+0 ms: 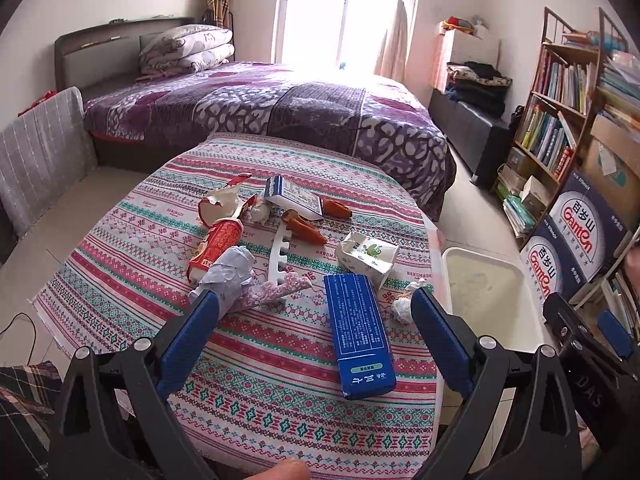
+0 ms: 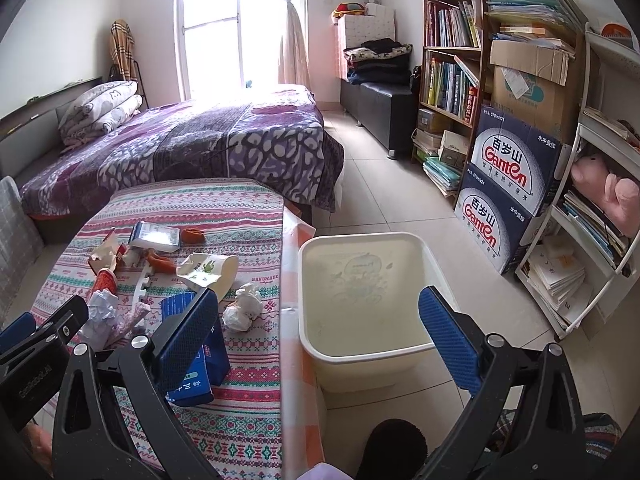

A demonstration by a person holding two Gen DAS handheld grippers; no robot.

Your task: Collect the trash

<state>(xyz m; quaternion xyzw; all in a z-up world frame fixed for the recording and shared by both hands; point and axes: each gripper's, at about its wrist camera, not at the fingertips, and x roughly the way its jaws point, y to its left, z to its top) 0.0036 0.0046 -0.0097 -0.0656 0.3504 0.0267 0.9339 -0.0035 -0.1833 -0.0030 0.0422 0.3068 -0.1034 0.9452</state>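
The table (image 1: 280, 408) with its patterned cloth fills the centre of the left wrist view, and every piece of trash lies on it. The white bin (image 2: 360, 300) stands on the floor just beside the table's edge, centre of the right wrist view, and looks empty, though its pale bottom is hard to read. So the collecting seems to be at its start, nothing yet picked up.

Nearest the left gripper (image 1: 316, 308) lies the blue box (image 1: 358, 340), flat, lower centre of the frame, between the spread fingers but not touched by them. Both sets of jaws stand wide apart and hold nothing; the right gripper (image 2: 318, 306) hovers over the bin's near rim.

Further up the frame lie the red tube (image 1: 216, 244), the crushed white carton (image 1: 368, 258), the crumpled paper (image 1: 232, 276) and a small tissue wad (image 1: 402, 308).

The next move probably calls for lowering the left gripper onto the blue box, closing across its narrow width, then carrying it right to the bin.
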